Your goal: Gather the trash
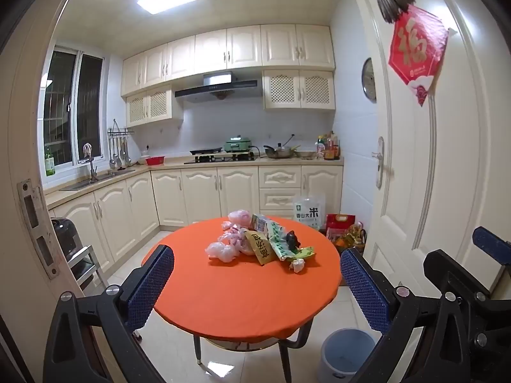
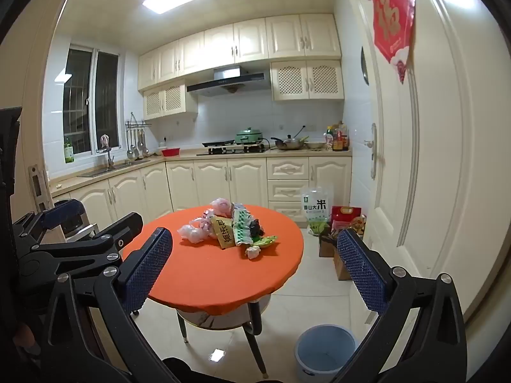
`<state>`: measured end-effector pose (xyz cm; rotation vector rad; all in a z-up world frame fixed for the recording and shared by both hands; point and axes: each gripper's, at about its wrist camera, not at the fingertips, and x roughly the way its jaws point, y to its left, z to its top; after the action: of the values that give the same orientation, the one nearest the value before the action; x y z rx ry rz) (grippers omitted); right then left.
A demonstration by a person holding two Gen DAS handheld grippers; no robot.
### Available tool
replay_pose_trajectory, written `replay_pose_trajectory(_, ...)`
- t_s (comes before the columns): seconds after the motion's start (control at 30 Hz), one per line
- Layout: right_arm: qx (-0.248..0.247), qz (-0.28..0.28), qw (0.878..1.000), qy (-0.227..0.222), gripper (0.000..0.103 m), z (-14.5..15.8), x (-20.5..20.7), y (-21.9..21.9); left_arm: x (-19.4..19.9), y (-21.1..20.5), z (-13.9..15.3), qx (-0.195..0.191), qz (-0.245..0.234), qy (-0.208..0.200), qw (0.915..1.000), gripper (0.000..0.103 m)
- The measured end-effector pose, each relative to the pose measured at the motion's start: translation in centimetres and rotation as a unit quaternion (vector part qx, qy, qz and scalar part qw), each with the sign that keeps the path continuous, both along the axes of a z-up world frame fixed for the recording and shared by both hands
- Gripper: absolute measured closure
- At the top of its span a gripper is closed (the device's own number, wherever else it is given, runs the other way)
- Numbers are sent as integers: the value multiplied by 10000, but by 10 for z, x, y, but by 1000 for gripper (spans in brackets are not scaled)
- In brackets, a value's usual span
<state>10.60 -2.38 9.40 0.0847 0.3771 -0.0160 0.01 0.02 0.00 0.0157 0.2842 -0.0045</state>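
Observation:
A pile of trash [image 1: 258, 239] lies on a round table with an orange cloth [image 1: 242, 296]: pink plastic bags, a yellow wrapper, green-white packets, a crumpled tissue. It also shows in the right wrist view [image 2: 230, 228]. A blue-grey bin [image 1: 346, 354] stands on the floor at the table's near right, also in the right wrist view [image 2: 325, 349]. My left gripper [image 1: 258, 290] is open and empty, well short of the pile. My right gripper [image 2: 255, 271] is open and empty, also short of the table. The left gripper [image 2: 92, 233] shows at the left of the right wrist view.
An open white door [image 1: 431, 159] stands on the right, a door frame [image 1: 28, 191] on the left. Rice bags and boxes [image 1: 338, 226] sit on the floor behind the table. Kitchen cabinets and a counter [image 1: 223, 162] line the far walls.

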Motion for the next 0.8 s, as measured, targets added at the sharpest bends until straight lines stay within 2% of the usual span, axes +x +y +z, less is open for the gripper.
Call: replay_pose_trajectory(0.8,5,25,10000,37,0,2,-1,3,-6,-6,0,139,107,-131,9998,1)
